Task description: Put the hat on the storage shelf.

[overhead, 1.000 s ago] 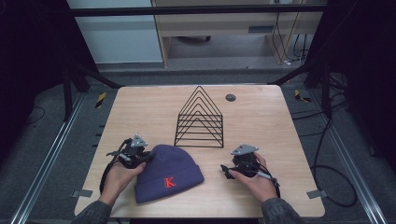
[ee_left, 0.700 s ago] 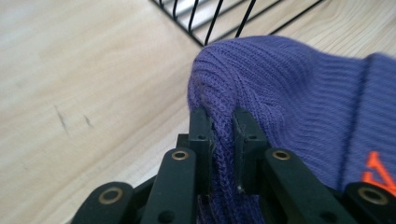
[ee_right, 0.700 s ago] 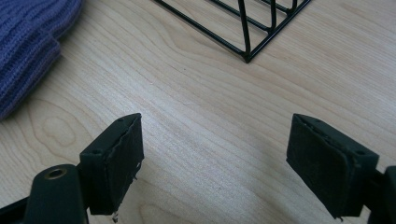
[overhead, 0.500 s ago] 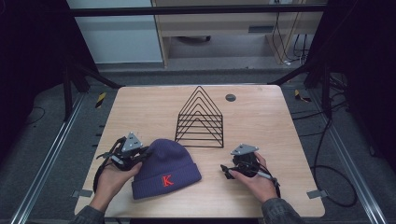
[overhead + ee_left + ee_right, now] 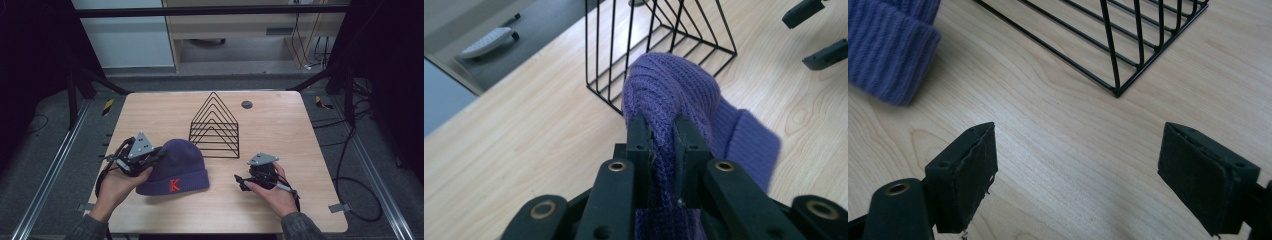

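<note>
We judge things barely started: left gripper [image 5: 659, 135] pinching a fold of the purple hat [image 5: 175, 167] at lower centre-left, right gripper [image 5: 1078, 175] spread and empty, wire rack [image 5: 215, 129] untouched.

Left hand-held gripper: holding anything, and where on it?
Yes. The left hand-held gripper is shut on the beanie, pinching a fold of knit near its crown, away from the cuff. The right hand-held gripper is open, holding nothing.
</note>
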